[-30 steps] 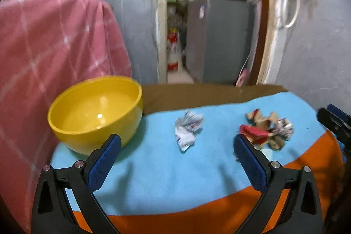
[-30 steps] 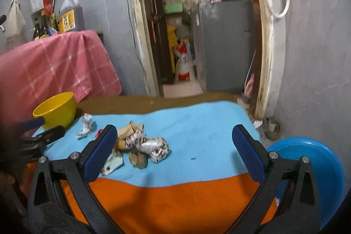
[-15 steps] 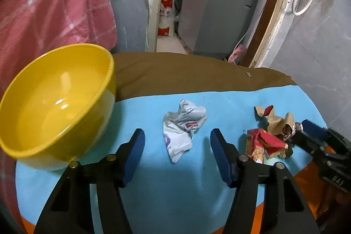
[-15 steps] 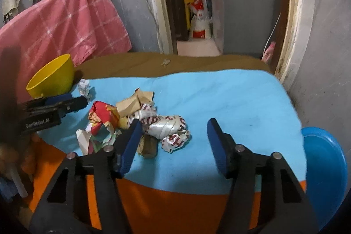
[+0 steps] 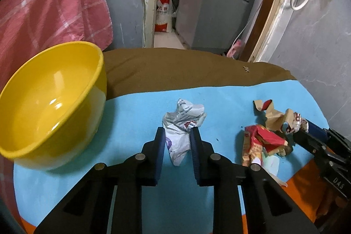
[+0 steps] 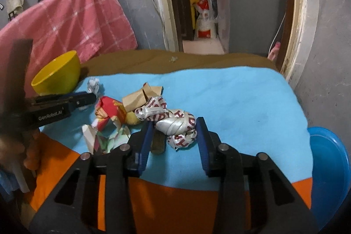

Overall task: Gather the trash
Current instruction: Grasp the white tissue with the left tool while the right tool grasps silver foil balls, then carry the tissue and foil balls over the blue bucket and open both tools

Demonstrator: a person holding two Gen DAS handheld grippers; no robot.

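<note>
A crumpled white printed wrapper [image 5: 183, 115] lies on the light blue cloth [image 5: 221, 102]. My left gripper [image 5: 177, 135] has its jaws closing on it, and both pads touch its lower end. To the right sits a trash pile with a red carton [image 5: 263, 137] and brown paper [image 5: 274, 116]. In the right wrist view my right gripper [image 6: 174, 124] is closing on a silver wrapper with red letters [image 6: 175, 124] at the pile's near edge, pads against both its sides. An empty yellow bowl [image 5: 43, 106] stands at the left.
A pink checked cloth [image 5: 43, 3] hangs behind the bowl. A blue basin [image 6: 329, 159] sits low beside the table's right edge. An orange band [image 6: 171, 201] borders the near side. Brown covering [image 5: 175, 67] runs to the far edge, with a doorway and grey fridge [image 5: 215, 6] beyond.
Both grippers tipped down and came closer to the table. Their jaws went from wide open to narrow, the left around the white wrapper and the right around the silver one.
</note>
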